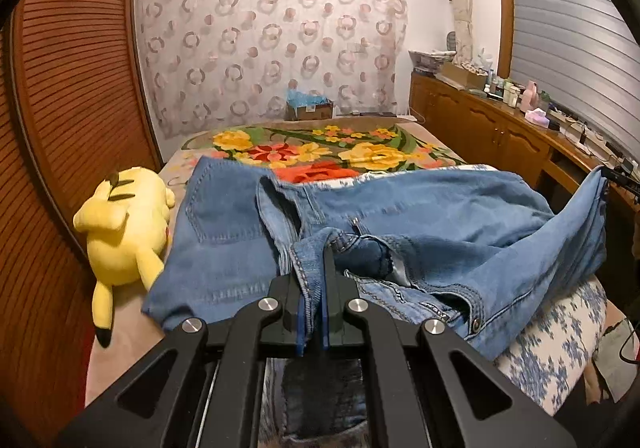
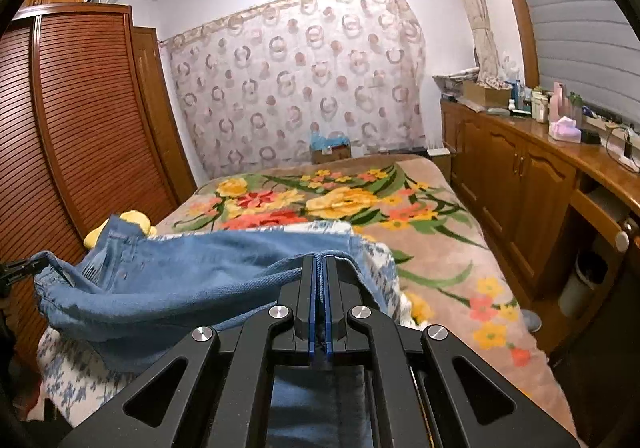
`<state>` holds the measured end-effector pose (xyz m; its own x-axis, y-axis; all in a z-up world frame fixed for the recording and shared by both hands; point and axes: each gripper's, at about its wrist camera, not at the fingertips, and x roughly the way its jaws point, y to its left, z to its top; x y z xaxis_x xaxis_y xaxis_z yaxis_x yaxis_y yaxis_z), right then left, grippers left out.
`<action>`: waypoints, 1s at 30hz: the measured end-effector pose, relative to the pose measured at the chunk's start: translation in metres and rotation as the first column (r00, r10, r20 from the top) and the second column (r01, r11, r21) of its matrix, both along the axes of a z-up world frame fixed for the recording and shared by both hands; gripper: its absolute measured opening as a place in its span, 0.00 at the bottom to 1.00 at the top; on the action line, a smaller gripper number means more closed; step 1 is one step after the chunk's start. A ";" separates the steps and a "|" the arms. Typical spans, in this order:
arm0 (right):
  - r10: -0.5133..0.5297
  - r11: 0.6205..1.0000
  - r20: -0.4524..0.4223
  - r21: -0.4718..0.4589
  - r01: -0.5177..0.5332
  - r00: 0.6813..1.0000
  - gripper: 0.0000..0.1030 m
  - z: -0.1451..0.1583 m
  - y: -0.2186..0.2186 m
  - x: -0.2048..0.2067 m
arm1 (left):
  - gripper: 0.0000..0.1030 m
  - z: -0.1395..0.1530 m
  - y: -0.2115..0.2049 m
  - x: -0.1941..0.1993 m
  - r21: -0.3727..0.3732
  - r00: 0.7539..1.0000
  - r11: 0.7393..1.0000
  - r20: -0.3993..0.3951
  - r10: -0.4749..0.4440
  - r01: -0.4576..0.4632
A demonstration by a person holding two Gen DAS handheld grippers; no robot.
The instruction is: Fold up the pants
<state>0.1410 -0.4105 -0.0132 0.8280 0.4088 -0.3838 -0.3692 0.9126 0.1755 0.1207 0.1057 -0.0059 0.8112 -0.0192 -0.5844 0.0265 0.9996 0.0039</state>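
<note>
Pinching jeans (image 1: pixel 440 216) both tongs (image 1: pixel 314 260) (image 2: pixel 320 264) clamped, above floral-blanketed bed (image 2: pixel 440 248), louvred wardrobe (image 2: pixel 80 108) beside.

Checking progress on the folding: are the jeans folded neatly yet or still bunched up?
Still bunched up. The jeans drape in loose rumpled layers over the bed, lifted at two spots by the left claw and right claw.
</note>
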 end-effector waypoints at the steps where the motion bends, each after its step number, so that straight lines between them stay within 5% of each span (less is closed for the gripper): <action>1: -0.003 1.000 0.002 -0.002 0.003 1.000 0.02 0.001 0.002 0.003 | 0.06 0.001 0.001 0.007 0.002 1.000 1.000 0.001 -0.002 0.002; 10: -0.033 0.997 -0.042 -0.075 0.029 0.999 0.03 -0.017 0.027 0.041 | 0.06 -0.007 0.005 0.076 0.008 0.998 1.000 -0.057 -0.029 0.030; 14: -0.052 0.990 -0.114 -0.137 0.036 0.992 0.03 -0.043 0.043 0.053 | 0.18 -0.017 0.008 0.091 -0.009 0.995 1.000 -0.098 -0.027 0.027; 20: -0.081 0.984 -0.176 -0.170 0.051 0.981 0.03 -0.062 0.056 0.060 | 0.46 -0.016 0.019 0.077 -0.028 0.995 1.000 -0.105 0.003 -0.006; 30: -0.082 0.976 -0.193 -0.216 0.040 0.978 0.03 -0.049 0.077 0.067 | 0.46 -0.033 0.026 0.038 -0.078 0.987 0.997 -0.158 0.013 -0.025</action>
<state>0.2079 -0.3330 -0.0622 0.7470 0.2526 -0.6150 -0.2887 0.9565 0.0421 0.1590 0.1316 -0.0385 0.7103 -0.0562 -0.7016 0.0015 0.9969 -0.0784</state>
